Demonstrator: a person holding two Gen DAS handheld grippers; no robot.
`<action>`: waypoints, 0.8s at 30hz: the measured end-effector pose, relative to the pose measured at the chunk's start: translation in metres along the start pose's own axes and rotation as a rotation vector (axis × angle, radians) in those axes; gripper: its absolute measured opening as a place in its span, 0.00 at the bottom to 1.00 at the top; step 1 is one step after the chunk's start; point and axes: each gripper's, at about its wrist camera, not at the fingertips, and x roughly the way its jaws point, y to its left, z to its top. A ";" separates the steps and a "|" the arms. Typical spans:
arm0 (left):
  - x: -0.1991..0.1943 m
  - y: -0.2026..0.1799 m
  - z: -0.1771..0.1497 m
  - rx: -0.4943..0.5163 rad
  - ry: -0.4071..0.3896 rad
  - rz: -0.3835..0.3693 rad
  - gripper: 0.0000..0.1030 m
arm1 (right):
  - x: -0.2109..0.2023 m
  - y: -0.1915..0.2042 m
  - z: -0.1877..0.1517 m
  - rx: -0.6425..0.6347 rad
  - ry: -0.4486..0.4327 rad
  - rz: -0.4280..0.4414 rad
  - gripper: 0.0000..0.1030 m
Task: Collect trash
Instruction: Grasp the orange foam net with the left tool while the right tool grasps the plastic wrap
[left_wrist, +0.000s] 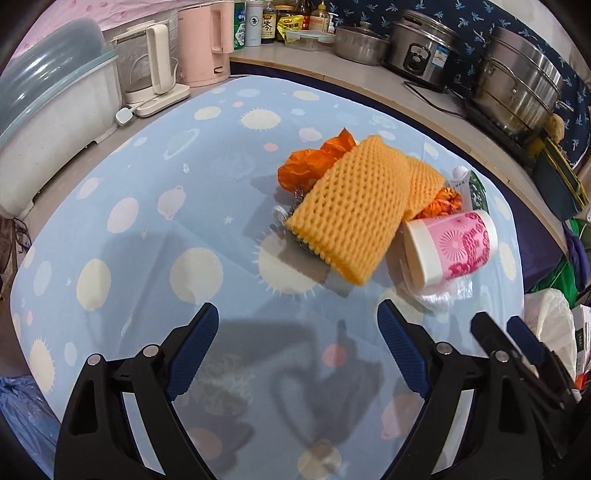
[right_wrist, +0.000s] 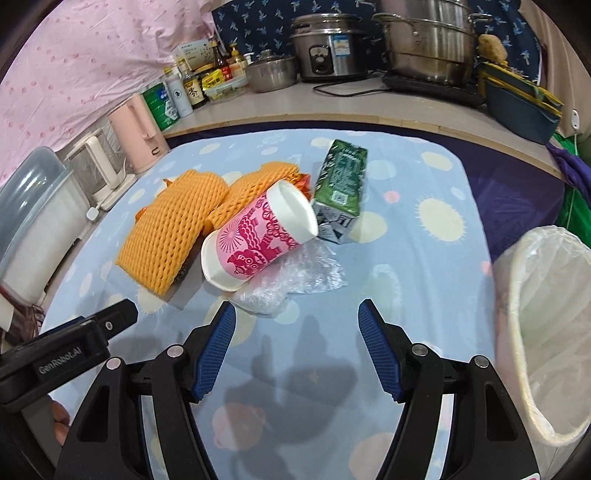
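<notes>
A trash pile lies on the blue spotted cloth: orange foam net sleeves (left_wrist: 351, 210) (right_wrist: 170, 229), an orange plastic wrapper (left_wrist: 314, 158), a steel scourer (left_wrist: 291, 212), a pink-and-white paper cup (left_wrist: 448, 247) (right_wrist: 258, 240) on its side, clear plastic film (right_wrist: 295, 277) under it, and a green carton (right_wrist: 341, 184). My left gripper (left_wrist: 297, 328) is open and empty, short of the pile. My right gripper (right_wrist: 297, 325) is open and empty, just before the film and cup. A lined waste bin (right_wrist: 546, 332) stands to its right.
Kettles (left_wrist: 155, 66), a pink jug (left_wrist: 205, 40), bottles and steel pots (right_wrist: 428, 40) line the counter behind. A covered dish rack (left_wrist: 48, 110) stands at the left. The other gripper shows at each view's edge (right_wrist: 74, 343).
</notes>
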 end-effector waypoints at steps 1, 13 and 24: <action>0.002 0.001 0.002 -0.001 0.000 -0.004 0.81 | 0.006 0.003 0.001 -0.002 0.009 0.005 0.65; 0.028 -0.001 0.029 -0.008 -0.009 -0.020 0.85 | 0.055 0.014 0.010 -0.004 0.042 0.017 0.61; 0.038 -0.017 0.031 0.048 0.038 -0.082 0.31 | 0.058 0.008 0.001 -0.014 0.073 0.034 0.23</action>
